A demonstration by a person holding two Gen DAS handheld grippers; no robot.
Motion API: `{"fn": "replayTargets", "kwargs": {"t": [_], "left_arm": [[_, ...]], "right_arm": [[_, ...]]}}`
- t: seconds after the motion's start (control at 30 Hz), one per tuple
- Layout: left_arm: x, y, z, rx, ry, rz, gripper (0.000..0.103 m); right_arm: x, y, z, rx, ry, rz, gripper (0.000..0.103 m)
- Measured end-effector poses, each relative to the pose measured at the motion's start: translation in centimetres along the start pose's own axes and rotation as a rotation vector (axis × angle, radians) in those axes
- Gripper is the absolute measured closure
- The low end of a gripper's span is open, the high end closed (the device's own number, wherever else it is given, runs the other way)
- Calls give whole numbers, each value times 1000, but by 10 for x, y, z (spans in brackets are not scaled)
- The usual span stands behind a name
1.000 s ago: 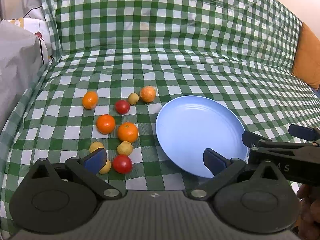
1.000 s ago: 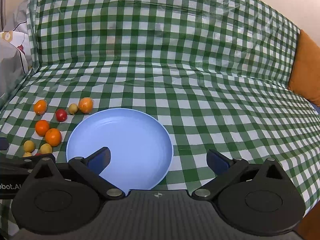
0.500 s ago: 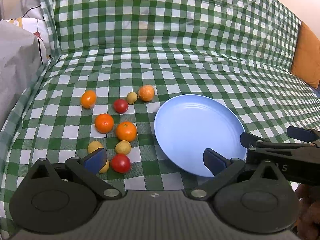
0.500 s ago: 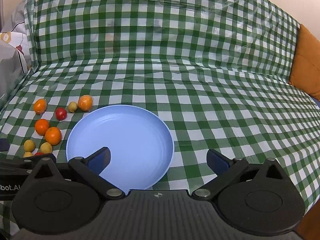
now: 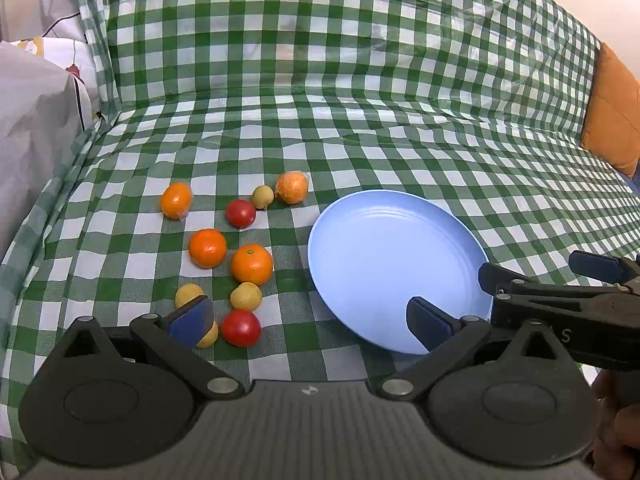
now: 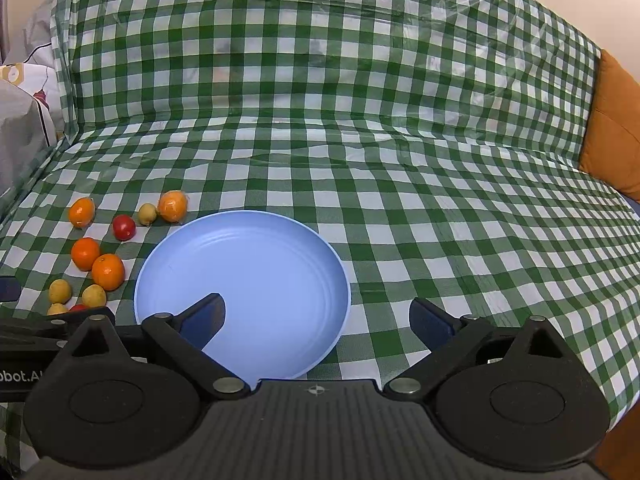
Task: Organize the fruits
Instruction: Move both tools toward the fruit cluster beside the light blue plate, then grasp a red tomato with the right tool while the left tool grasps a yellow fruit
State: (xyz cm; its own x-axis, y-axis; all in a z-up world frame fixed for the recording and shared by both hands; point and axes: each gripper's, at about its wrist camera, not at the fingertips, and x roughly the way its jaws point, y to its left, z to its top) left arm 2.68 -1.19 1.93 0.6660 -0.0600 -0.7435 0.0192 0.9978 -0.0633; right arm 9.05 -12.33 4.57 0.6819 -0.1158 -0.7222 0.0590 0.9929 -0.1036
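Observation:
An empty light-blue plate (image 5: 380, 248) (image 6: 260, 264) lies on the green checked cloth. Left of it lie several loose fruits: oranges (image 5: 252, 264) (image 5: 207, 248), red tomatoes (image 5: 240, 213) (image 5: 241, 328) and small yellow fruits (image 5: 246, 296). My left gripper (image 5: 310, 320) hangs open just before the fruits, with its left finger (image 5: 192, 316) over a yellow fruit. My right gripper (image 6: 318, 314) (image 5: 536, 270) hovers at the plate's near right rim. Its jaws are closing and stand wide, with the plate's rim between them in the picture and no pad pressing on anything.
The checked cloth (image 6: 400, 200) runs up a backrest behind. An orange cushion (image 5: 612, 120) stands at the far right. Grey and patterned fabric (image 5: 36, 128) is piled at the left edge. A hand (image 5: 616, 432) shows at the lower right.
The right gripper's fingers have drawn slightly closer together. The fruits, the plate and the left gripper have kept their places.

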Motion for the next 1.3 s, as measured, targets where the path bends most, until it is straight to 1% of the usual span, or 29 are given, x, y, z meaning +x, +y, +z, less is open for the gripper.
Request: {"fn": "replayTargets", "kwargs": {"t": [0.23,0.33,0.5,0.53,0.6,0.67,0.73,0.77,0.8,0.83,0.9,0.97,1.03,1.1,1.13,1.2,1.27,1.3], "left_arm": [[0,1,0,2,-2,-4,1],[0,1,-1,7,-5,-11,1],[1,0,-1,21,-9,-19,1],[1,1,-1,24,-10,-23,3],[0,0,-2,32,-13,-31,6],[0,0,-2,42,-18,-32,10],[0,0,-2,52,-23,-27,21],[-1,1,-2,52,-23,-29,24],[-1,2,-1,50,-26,-33,32],[-2,3,-1,50,-28,-39,45],[-5,5,-1,57,-38,-44,55],[-9,9,2,55,-40,-64,59],[-12,21,11,47,-30,-92,71],[-18,39,26,50,-46,-97,79],[-21,48,34,57,-64,-94,80],[-26,72,50,60,-97,-93,80],[-28,99,55,47,-121,-120,80],[-28,111,52,36,-138,-115,79]], "right_arm": [[-1,1,-3,-6,-11,4,10],[-3,2,-3,-8,-19,9,14],[-4,3,-3,-5,-29,14,24],[-3,3,-3,-3,-31,17,26],[-3,3,-3,-2,-34,18,36],[-4,2,-4,1,-35,18,39],[-4,2,-3,10,-39,19,39],[-4,1,-2,17,-44,23,39],[-6,2,-2,23,-49,27,39],[-7,3,-2,27,-54,30,39],[-9,5,-2,30,-65,40,39],[-12,7,-2,32,-75,47,39],[-14,9,-1,36,-86,47,39],[-16,10,0,56,-101,53,50],[-17,9,1,68,-106,63,53],[-19,10,1,94,-118,105,69],[-20,13,0,122,-120,175,70],[-20,15,0,137,-118,202,71]]}}
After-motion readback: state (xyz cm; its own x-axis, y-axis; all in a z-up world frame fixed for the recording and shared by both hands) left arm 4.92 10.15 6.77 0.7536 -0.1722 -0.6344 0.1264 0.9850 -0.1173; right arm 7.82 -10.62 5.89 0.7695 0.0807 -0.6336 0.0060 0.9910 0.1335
